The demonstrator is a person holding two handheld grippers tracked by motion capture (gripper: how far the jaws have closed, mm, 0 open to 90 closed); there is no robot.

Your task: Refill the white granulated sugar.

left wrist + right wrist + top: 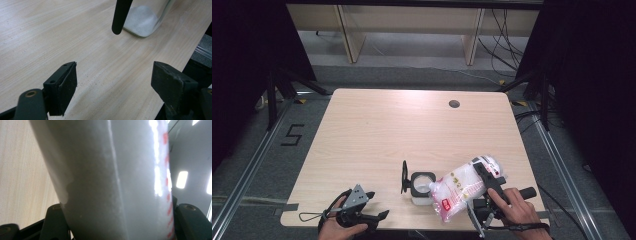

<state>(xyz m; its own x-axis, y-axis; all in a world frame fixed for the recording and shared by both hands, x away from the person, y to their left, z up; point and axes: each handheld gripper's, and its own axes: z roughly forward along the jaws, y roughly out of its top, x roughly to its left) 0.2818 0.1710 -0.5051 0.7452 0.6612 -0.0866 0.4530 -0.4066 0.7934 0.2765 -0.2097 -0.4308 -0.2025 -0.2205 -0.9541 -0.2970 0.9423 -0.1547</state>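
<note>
the bag point(110, 182) of white grains, clamped in the right hand-held gripper point(484, 187) and tipped over the open jar point(422, 186) near the table point(412, 125) front edge, could spill past the jar mouth if it tilts further, while the left hand-held gripper point(113, 82) rests with jaws apart, holding nothing.

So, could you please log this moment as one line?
right gripper: shut on bag, tipped at jar | left gripper: open, empty | lid: hinged open
</note>
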